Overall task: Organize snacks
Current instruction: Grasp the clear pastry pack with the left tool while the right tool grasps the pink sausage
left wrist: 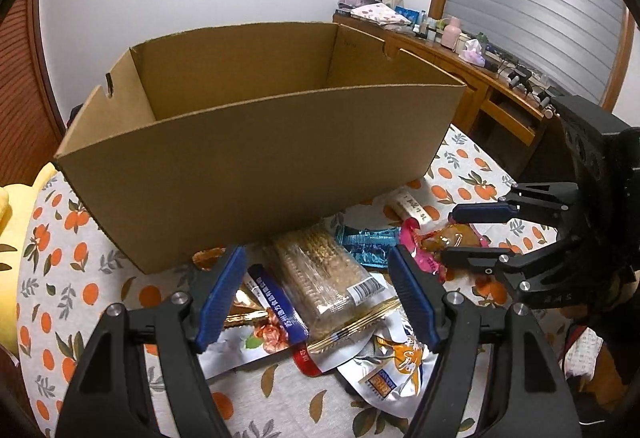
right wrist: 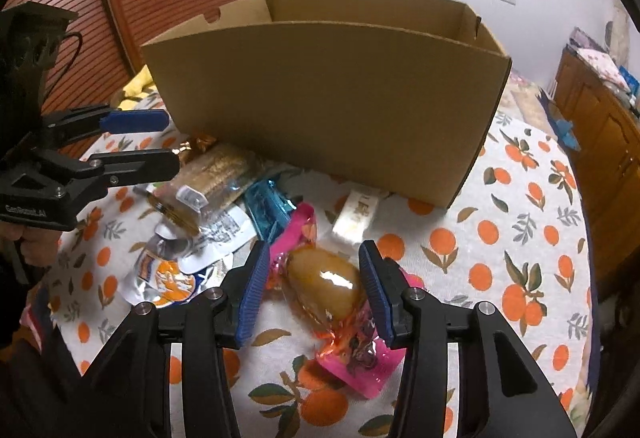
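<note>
An open cardboard box (left wrist: 256, 166) (right wrist: 328, 98) stands on a round table, and a heap of snacks lies in front of it. My left gripper (left wrist: 316, 262) (right wrist: 170, 142) is open low over the heap, and a clear pack of brown crackers (left wrist: 320, 274) (right wrist: 216, 170) lies between its fingers, untouched. My right gripper (right wrist: 313, 254) (left wrist: 460, 234) is open around a pink pack with a glossy brown piece inside (right wrist: 324, 290) (left wrist: 420, 258); its pads stand just beside the pack. A blue wrapper (right wrist: 266, 204) and a white bar (right wrist: 356, 216) lie nearer the box.
A silver pouch with orange print (left wrist: 396, 370) (right wrist: 168, 278) and a gold-wrapped sweet (left wrist: 208, 256) lie in the heap. The tablecloth (right wrist: 500, 238) has an orange-fruit pattern. A cluttered wooden desk (left wrist: 480, 78) stands behind on the right, with something yellow (left wrist: 12, 222) at the left edge.
</note>
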